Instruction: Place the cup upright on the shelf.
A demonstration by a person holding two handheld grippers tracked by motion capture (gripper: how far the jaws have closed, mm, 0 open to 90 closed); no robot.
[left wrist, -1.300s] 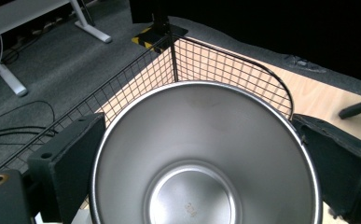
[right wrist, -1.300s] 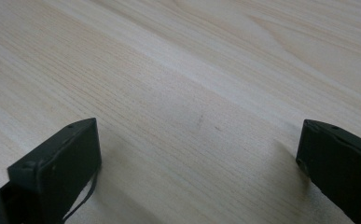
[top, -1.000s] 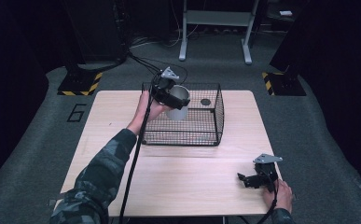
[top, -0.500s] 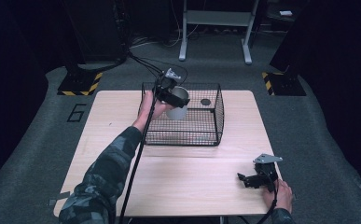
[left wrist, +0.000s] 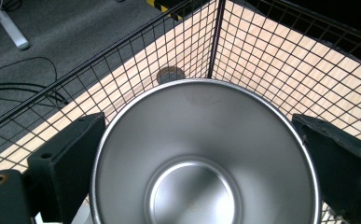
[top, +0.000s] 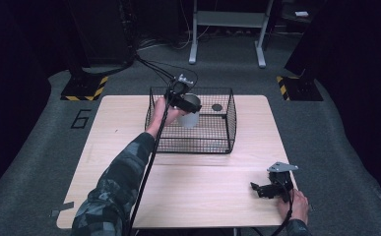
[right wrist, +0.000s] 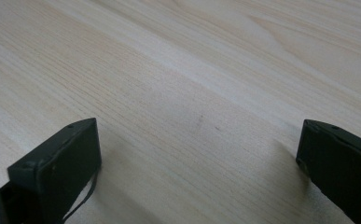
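1. The left gripper [top: 184, 101] was held over a black wire basket [top: 227, 129] at the far middle of a pale wooden table [top: 114, 147].
2. Its two black jaws were closed against the outside of a steel cup [left wrist: 204, 154], one on each side of the rim, holding it.
3. The steel cup hung tilted inside the basket's rear left part, its mouth facing the left gripper's camera.
4. A small dark disc [top: 217, 107] lay on the table inside the basket, near its far right corner.
5. The right gripper [top: 269, 189] rested on the table's near right corner, jaws spread wide apart and holding nothing.
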